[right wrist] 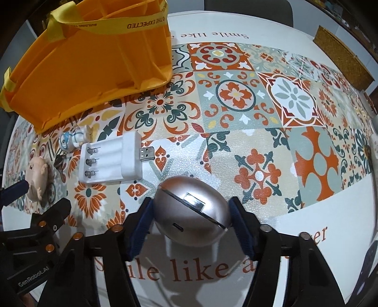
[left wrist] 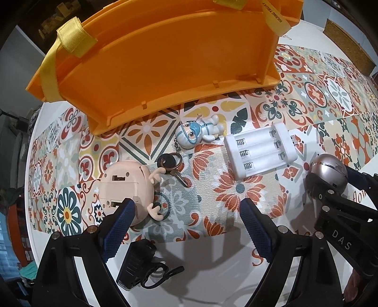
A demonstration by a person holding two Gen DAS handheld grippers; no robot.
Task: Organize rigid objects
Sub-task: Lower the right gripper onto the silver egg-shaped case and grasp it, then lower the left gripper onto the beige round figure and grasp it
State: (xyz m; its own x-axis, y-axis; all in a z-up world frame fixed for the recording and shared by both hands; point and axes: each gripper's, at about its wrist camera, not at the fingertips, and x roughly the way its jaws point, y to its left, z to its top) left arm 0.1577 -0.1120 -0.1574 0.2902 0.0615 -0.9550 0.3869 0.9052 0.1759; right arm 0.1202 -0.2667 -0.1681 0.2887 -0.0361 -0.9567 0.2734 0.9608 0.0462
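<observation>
The orange bin (left wrist: pixel 165 59) stands at the far side of the table (right wrist: pixel 307 248), yellow straps (left wrist: pixel 50 68) looped over its rim. From the right wrist view its top shows dividers (right wrist: pixel 132 9), but I cannot tell whether anything lies inside the compartments.

Everything else sits loose on the patterned mat (right wrist: pixel 236 99) in front of the bin. Just beside the bin's near wall lies a small astronaut figure (left wrist: pixel 200 131) on a keychain, its key (left wrist: pixel 171 165) trailing toward the near edge. To the left of the key rests a pink toy (left wrist: pixel 125 189); to the right of the figure, a white battery charger (left wrist: pixel 259 151), its three slots bare, USB plug (right wrist: pixel 147 153) pointing away from the bin.

The silver egg (right wrist: pixel 192 210) sits farthest from the bin, at the mat's near edge. The right gripper (right wrist: pixel 189 222) straddles it, fingers (right wrist: pixel 139 226) drawn in narrow on both sides; whether the pads actually press on it I cannot tell.

The left gripper (left wrist: pixel 186 224) hangs with fingers (left wrist: pixel 118 226) spread wide, holding nothing, one finger over the pink toy. A black gadget (left wrist: pixel 134 269) lies on the bare table beneath it.
</observation>
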